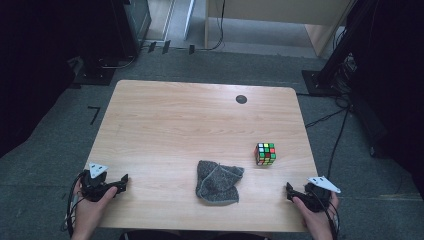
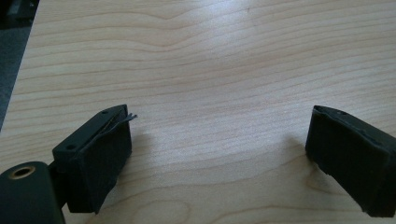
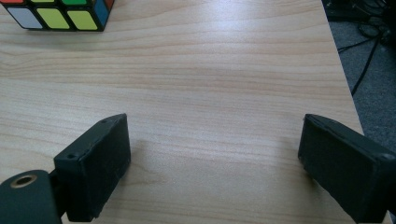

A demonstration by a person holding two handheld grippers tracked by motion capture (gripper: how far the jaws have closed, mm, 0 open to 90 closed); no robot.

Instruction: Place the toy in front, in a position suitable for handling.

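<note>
Left tool nearest the lens, at the near-left corner of the desk, well left of the grey cloth. Jaws spread wide, nothing between them, just bare wood in the left gripper view.

Grey cloth: crumpled heap near the front edge, roughly mid-desk, between the two tools and touching neither.

Rubik's cube: right of the cloth and a bit farther back, apart from it, flat on the desk. Its bottom row of stickers sits at the top-left of the right gripper view.

Right tool: near-right corner, well right of the cloth, nearer than the cube. Jaws spread, empty, over bare wood.

Surface: light wood-grain desk, rounded corners, black round grommet at the far side beyond the cloth.

Room: grey carpet, cables on the floor right of the desk, dark equipment stands at both far corners.
</note>
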